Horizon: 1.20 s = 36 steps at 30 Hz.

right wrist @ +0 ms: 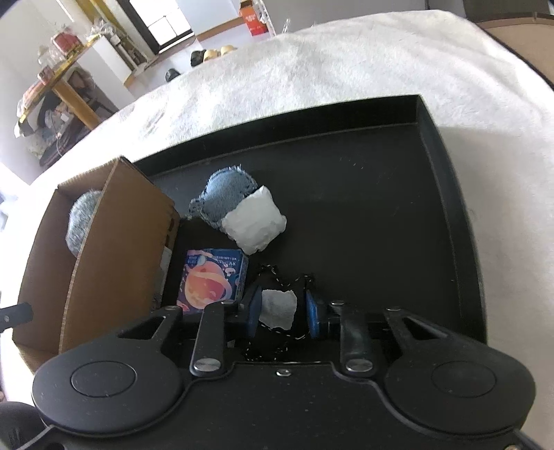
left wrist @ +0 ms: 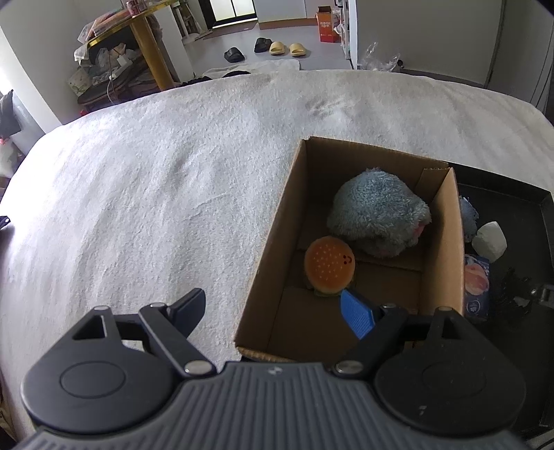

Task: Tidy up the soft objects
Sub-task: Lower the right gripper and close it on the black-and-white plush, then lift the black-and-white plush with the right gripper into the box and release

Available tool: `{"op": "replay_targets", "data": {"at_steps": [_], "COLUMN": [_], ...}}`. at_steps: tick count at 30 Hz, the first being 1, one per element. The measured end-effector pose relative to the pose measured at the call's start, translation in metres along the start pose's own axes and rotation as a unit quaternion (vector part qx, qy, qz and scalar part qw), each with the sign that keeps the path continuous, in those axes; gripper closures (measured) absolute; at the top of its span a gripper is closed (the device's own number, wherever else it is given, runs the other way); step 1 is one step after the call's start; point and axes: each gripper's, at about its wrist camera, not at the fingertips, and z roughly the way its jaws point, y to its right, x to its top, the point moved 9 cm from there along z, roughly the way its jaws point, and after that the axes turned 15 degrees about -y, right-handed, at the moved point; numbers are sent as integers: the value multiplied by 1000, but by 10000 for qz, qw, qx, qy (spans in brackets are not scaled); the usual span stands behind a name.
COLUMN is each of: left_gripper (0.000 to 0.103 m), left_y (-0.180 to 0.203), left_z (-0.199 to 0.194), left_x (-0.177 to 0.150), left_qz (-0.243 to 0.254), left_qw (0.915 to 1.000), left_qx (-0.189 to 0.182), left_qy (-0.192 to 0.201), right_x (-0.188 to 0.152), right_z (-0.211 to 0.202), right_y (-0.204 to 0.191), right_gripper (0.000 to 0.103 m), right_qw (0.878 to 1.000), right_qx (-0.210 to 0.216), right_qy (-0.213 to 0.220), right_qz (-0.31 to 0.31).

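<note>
Cardboard box (left wrist: 273, 277) holds grey plush (left wrist: 377, 214) and burger toy (left wrist: 329, 264). Left gripper (left wrist: 277, 311) fingers wide apart, empty. Right gripper (right wrist: 282, 309) fingers pinch white-and-black pouch (right wrist: 278, 308) in black tray (right wrist: 450, 207).

A white fleecy blanket (left wrist: 155, 194) covers the bed. Beyond its far edge, on the grey floor, a pair of yellow slippers (left wrist: 287, 48) sits beside a pair of black slippers (left wrist: 247, 50), one of which lies apart from the other. An orange carton (left wrist: 327, 26) stands further back near a white cabinet. To the left, a gold-legged table (left wrist: 145, 45) carries a clutter of bags and packets, with more piled underneath.
</note>
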Motion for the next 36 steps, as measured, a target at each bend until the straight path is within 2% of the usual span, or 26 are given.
{"op": "replay_targets", "data": {"at_steps": [9, 21, 36], "left_gripper": [19, 19, 19], "left_y": [-4, -20, -40], "left_z": [-14, -22, -24], "left_x": [-5, -12, -18], "left_qz": [55, -94, -257], "left_qw": [9999, 9990, 9970], "left_qx": [-88, -387, -692], "left_qy": [118, 193, 246], "right_x": [-4, 0, 10], "right_z": [-37, -75, -104], "right_y": [-2, -18, -74], "right_gripper": [76, 76, 75], "right_qw": [9996, 9976, 9898], "right_qx": [151, -62, -234], "right_qy": [234, 687, 1183], "right_qz": [25, -22, -759]}}
